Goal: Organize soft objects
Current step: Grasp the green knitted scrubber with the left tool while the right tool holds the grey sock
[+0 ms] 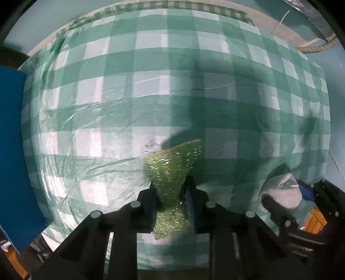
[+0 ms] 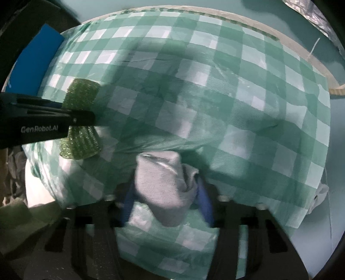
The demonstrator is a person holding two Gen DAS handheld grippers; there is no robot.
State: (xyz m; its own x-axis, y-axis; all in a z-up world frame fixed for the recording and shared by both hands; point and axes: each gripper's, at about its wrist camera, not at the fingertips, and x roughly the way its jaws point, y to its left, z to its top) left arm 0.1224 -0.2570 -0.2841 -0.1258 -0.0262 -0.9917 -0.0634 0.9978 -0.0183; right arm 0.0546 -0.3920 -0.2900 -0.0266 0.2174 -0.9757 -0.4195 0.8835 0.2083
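Note:
My left gripper (image 1: pixel 171 189) is shut on a glittery green scouring pad (image 1: pixel 172 165), pinched at its middle and held above the green checked tablecloth (image 1: pixel 129 97). The same pad (image 2: pixel 83 94) and the left gripper (image 2: pixel 86 118) show at the left of the right wrist view. My right gripper (image 2: pixel 166 193) is shut on a folded grey cloth (image 2: pixel 161 183), held above the tablecloth (image 2: pixel 237 107). The grey cloth (image 1: pixel 282 191) and the right gripper (image 1: pixel 301 193) also show at the lower right of the left wrist view.
A blue box (image 1: pixel 13 140) stands at the table's left edge; it also shows in the right wrist view (image 2: pixel 32 60). The table's far edge (image 1: pixel 172 6) meets a pale wall. A yellow striped cord (image 1: pixel 317 48) hangs at the far right.

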